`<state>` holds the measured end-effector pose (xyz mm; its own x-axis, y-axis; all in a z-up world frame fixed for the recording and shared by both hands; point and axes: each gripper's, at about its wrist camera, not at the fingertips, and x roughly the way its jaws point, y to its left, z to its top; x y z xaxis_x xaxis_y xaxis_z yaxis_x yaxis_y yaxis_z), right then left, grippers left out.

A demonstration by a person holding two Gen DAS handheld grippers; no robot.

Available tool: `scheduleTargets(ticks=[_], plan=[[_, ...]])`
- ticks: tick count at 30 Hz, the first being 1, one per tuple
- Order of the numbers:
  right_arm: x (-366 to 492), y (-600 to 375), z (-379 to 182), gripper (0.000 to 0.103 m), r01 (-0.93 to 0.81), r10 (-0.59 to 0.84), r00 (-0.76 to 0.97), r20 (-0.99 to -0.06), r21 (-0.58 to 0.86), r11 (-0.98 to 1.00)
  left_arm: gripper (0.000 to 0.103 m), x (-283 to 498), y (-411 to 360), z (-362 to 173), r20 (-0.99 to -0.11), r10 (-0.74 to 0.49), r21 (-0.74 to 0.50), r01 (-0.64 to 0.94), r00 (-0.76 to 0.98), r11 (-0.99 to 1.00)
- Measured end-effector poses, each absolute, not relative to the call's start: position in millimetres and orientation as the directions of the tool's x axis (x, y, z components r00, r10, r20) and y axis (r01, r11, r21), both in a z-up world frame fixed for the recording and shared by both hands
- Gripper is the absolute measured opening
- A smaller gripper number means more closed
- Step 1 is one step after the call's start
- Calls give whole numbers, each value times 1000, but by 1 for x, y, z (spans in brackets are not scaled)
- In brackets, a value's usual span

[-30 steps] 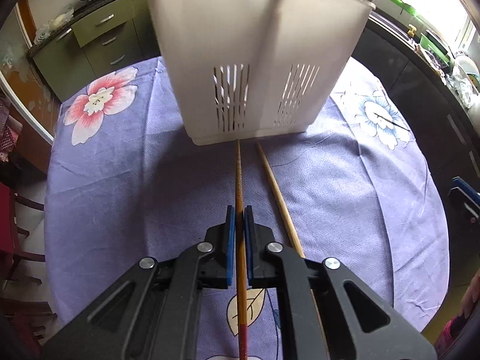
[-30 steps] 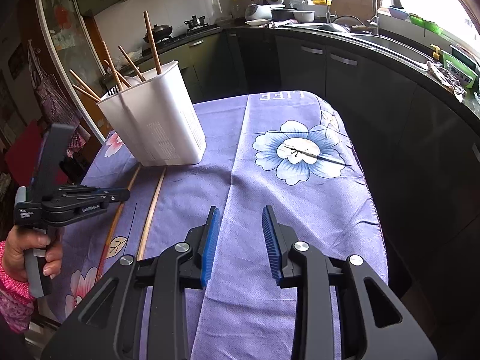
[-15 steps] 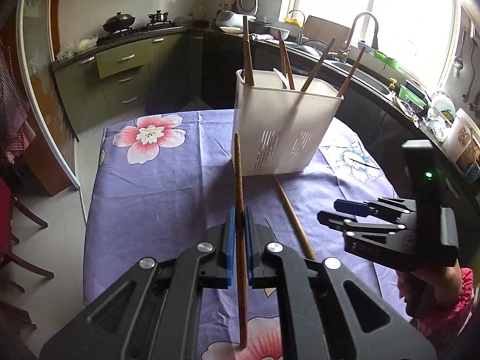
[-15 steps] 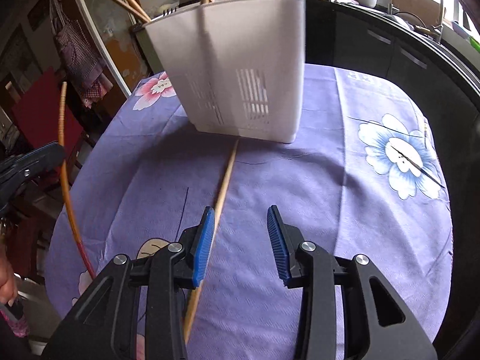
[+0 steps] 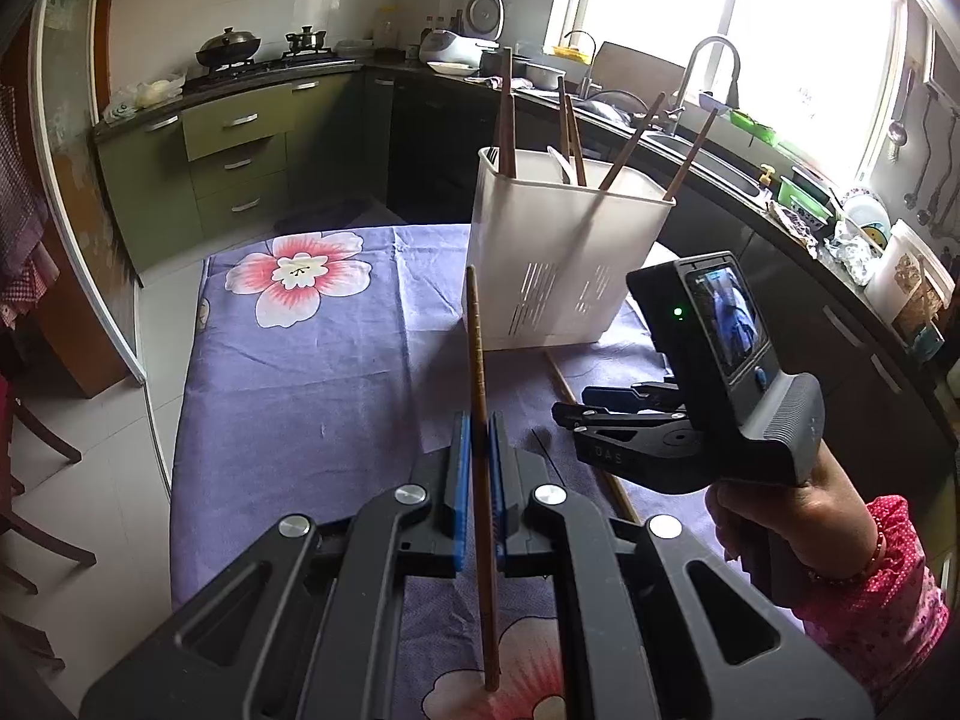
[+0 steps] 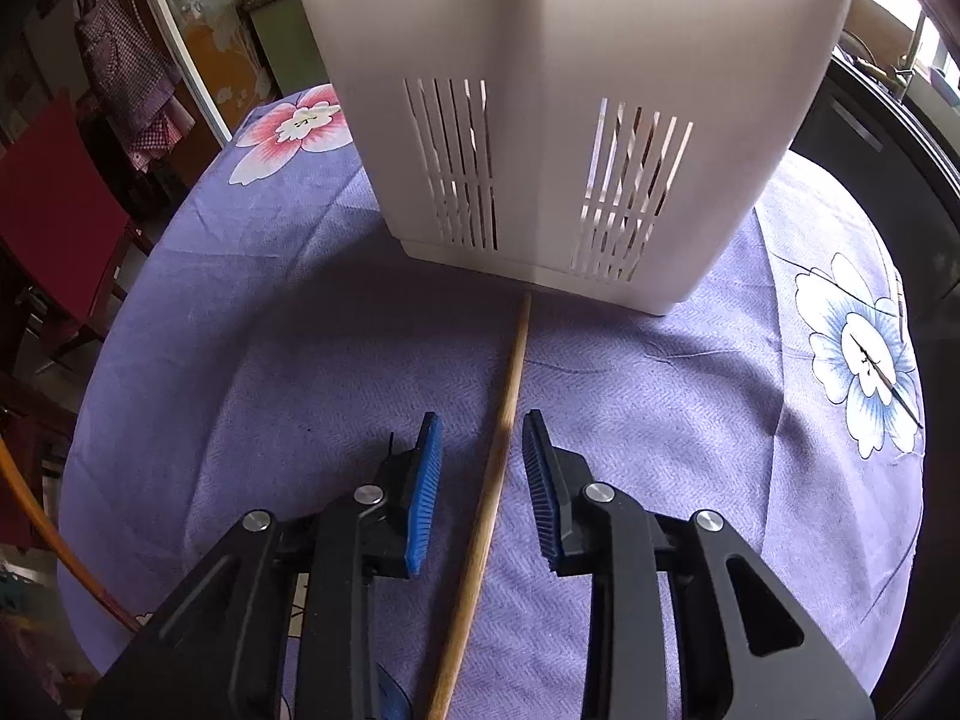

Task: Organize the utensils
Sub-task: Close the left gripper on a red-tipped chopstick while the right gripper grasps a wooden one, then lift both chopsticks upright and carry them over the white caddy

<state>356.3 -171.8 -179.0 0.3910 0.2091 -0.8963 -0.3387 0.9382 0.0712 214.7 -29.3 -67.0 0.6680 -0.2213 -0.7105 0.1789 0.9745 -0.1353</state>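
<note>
My left gripper (image 5: 477,426) is shut on a dark brown chopstick (image 5: 476,348) and holds it above the purple flowered tablecloth (image 5: 300,396), pointing toward the white slotted utensil holder (image 5: 558,252). Several chopsticks stand in that holder. My right gripper (image 6: 480,438) is open, low over the cloth, with a light wooden chopstick (image 6: 507,396) lying between its jaws, untouched. That chopstick's far tip meets the holder (image 6: 540,90) base. The right gripper also shows in the left wrist view (image 5: 624,414). The held chopstick shows at the left edge of the right wrist view (image 6: 36,516).
The table stands in a kitchen. Green cabinets (image 5: 240,162) and a stove are behind on the left, a dark counter with a sink (image 5: 708,144) on the right. A red chair (image 6: 54,192) stands by the table's left side.
My left gripper lifted the dark chopstick and pulled back and up from the holder. My right gripper swung left and moved down until its open jaws straddle the light chopstick.
</note>
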Motion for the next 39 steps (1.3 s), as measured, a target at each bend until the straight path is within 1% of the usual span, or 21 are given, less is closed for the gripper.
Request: scheduleTargets(ticks=[2,4,6,8,14,19,29,35,39], plan=[[359,-169,-182,23,-333,202,388,-899,68,940,6,214,-29,-67,-709,-223,-134,182,669,974],[359,-168,-185,22,-329,196,390,-900,62,942,6,213,-30,-68,-710,-226,-137,184,667,973],[359,-169,-184,17,-327,182,394,-901,48,944,6,212,-30,-67,-710,-227,-137,185,667,973],[360,-167,-186,9,-325,179,393,-902,46,944,6,213,-30,-68,-710,-226,-136,185,667,973],[355,-170,-182,7,-328,202,403,-893,65,942,6,211,-30,-67,-710,-225,-132,189,668,973],[337,-182,-158,7,-342,247,438,-864,94,935,6,208,-32,-63,-705,-224,-126,192,673,973],[273,-229,-88,7,-367,339,568,-750,138,920,6,196,-31,-49,-686,-211,-107,190,697,976],[237,-262,-62,7,-365,373,628,-683,165,916,6,187,-32,-42,-675,-203,-92,192,709,977],[216,-278,-50,7,-361,382,651,-655,175,916,6,182,-34,-36,-667,-198,-80,195,718,977]])
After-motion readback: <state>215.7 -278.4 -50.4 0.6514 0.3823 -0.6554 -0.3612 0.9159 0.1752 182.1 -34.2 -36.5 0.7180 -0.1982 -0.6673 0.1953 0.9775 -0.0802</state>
